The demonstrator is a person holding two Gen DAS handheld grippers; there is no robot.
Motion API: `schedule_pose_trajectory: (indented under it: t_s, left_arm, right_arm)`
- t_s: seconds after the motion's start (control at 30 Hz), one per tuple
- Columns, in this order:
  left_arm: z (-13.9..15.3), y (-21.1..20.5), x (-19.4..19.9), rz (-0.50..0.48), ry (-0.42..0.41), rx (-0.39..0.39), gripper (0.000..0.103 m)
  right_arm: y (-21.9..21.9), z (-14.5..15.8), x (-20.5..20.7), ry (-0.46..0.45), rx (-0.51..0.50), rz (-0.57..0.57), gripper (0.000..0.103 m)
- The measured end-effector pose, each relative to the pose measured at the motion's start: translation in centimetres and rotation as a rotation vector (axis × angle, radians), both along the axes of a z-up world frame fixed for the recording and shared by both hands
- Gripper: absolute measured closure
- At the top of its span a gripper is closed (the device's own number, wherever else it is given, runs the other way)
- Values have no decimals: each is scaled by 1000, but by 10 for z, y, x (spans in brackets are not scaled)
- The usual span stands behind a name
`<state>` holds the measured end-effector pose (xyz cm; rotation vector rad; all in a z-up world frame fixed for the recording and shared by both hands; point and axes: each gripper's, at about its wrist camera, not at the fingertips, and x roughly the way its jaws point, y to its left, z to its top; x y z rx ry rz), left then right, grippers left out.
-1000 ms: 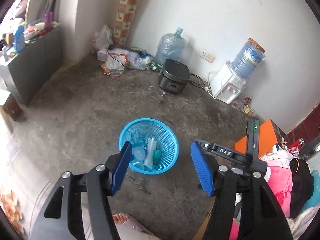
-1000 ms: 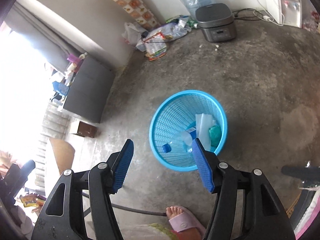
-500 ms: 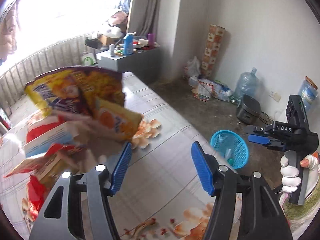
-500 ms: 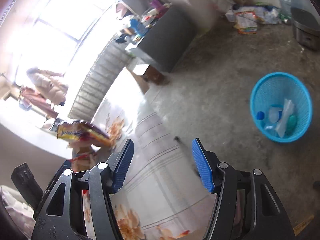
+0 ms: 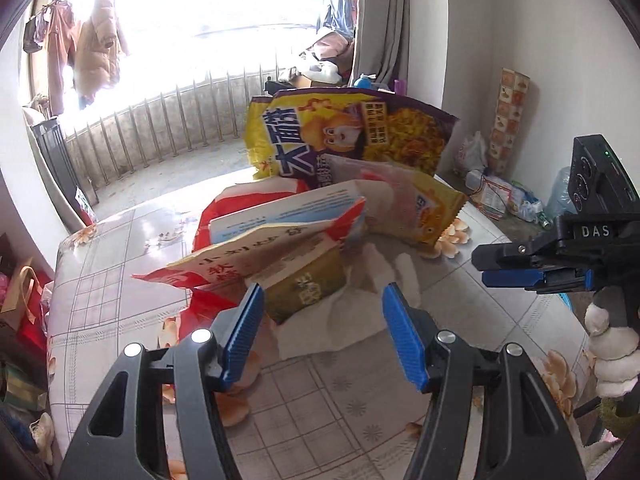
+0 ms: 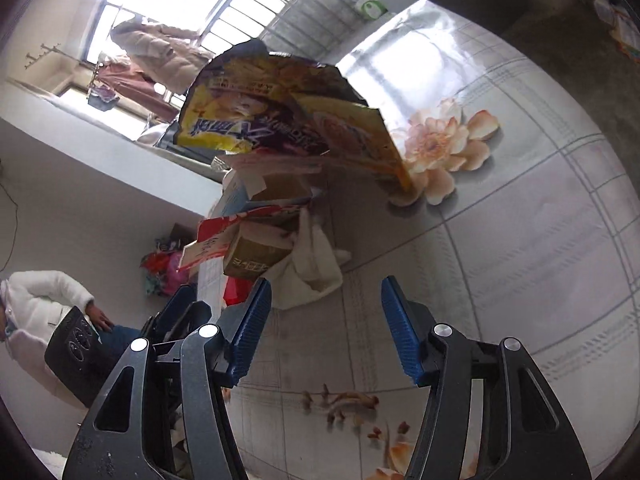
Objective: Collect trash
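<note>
A heap of trash lies on the flower-patterned table (image 5: 472, 320): a tall yellow and purple snack bag (image 5: 352, 132), an orange packet (image 5: 420, 208), a white and blue carton (image 5: 288, 216), a red and white wrapper (image 5: 216, 272), an olive box (image 5: 308, 284) and a white tissue (image 5: 360, 316). My left gripper (image 5: 322, 296) is open just short of the box and tissue, holding nothing. My right gripper (image 6: 325, 286) faces the same snack bag (image 6: 260, 112), olive box (image 6: 256, 258) and tissue (image 6: 316, 256). Its jaws are closing with nothing between them. It also shows at the right (image 5: 516, 270).
A bright barred window (image 5: 180, 32) with hanging coats lies behind the table (image 6: 520, 240). Bags and bottles (image 5: 500, 196) litter the floor by the right wall. A person's white sleeve (image 6: 40, 292) shows at the left. A gloved hand (image 5: 608, 344) holds the right gripper.
Both views swung away from the blue basket on the floor to the table. The trash heap now fills the middle and stands closer than half a second ago.
</note>
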<state>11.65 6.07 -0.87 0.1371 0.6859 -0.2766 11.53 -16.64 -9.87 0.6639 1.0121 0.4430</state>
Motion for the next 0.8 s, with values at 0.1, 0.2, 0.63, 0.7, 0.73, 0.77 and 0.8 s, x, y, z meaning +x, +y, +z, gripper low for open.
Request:
schedule_pose_trajectory:
  t_s: [0.1, 0.2, 0.63, 0.7, 0.73, 0.77, 0.8]
  left_arm:
    - [-4, 8, 11, 0, -2, 0, 43]
    - [-14, 12, 27, -7, 17, 12, 43]
    - [-27, 21, 44, -89, 82, -90, 43]
    - [-23, 20, 38, -119, 90, -116, 43]
    - [-22, 18, 35, -140, 96, -125, 43]
    - [-21, 15, 31, -163, 102, -129, 43]
    - [-20, 12, 27, -182, 111, -130, 43]
  right_arm:
    - [22, -7, 10, 22, -6, 27, 51]
    - [37, -9, 17, 34, -21, 43, 52]
    - [66, -24, 43, 72, -31, 59, 89]
    - [64, -26, 44, 82, -13, 64, 94]
    - [62, -26, 43, 83, -7, 66, 96]
    - [56, -24, 39, 80, -6, 67, 97]
    - [52, -23, 37, 80, -6, 69, 98]
